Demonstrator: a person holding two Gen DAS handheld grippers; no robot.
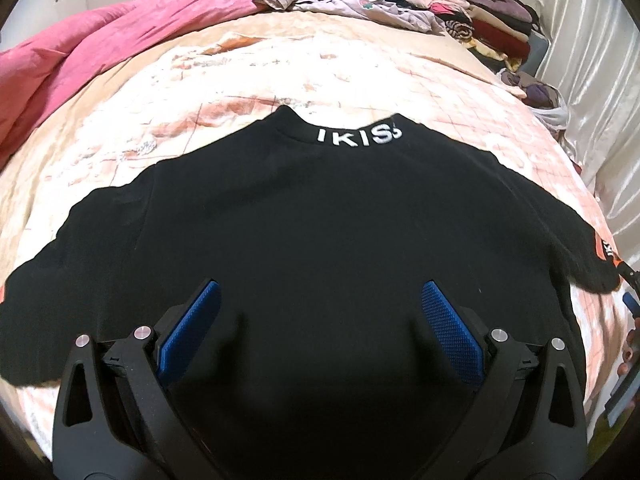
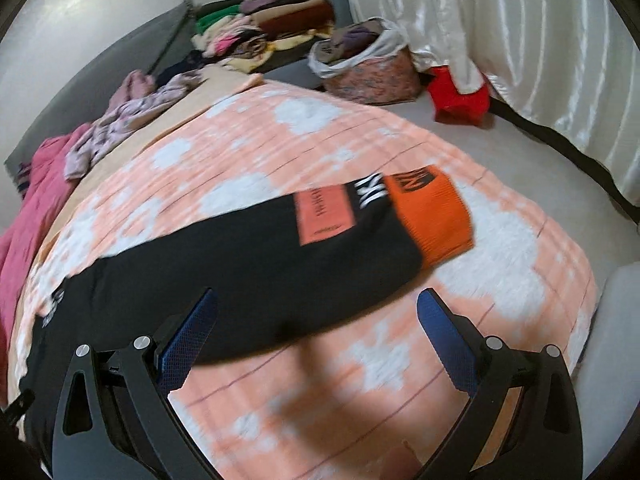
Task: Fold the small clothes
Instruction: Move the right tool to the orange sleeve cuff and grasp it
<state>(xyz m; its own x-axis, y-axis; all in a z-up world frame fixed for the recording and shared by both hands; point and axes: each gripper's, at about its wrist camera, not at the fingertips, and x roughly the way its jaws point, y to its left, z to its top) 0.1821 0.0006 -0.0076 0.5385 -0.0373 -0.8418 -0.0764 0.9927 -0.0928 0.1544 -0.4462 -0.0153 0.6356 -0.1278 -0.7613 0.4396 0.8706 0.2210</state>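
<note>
With the black sweater spread flat and unfolded on the peach bedspread, my left gripper hovered wide open over its body and my right gripper gaped beside the orange-cuffed sleeve (every fold remained, I judged).

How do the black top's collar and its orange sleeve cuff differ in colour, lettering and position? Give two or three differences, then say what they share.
The collar is black with white letters; the orange sleeve cuff carries dark letters. The collar sits at the middle top of the black top, while the cuff ends a sleeve stretched out to the side. The collar looks sharp in the left wrist view; the cuff is blurred in the right wrist view. Both lie flat on the peach blanket.
</note>
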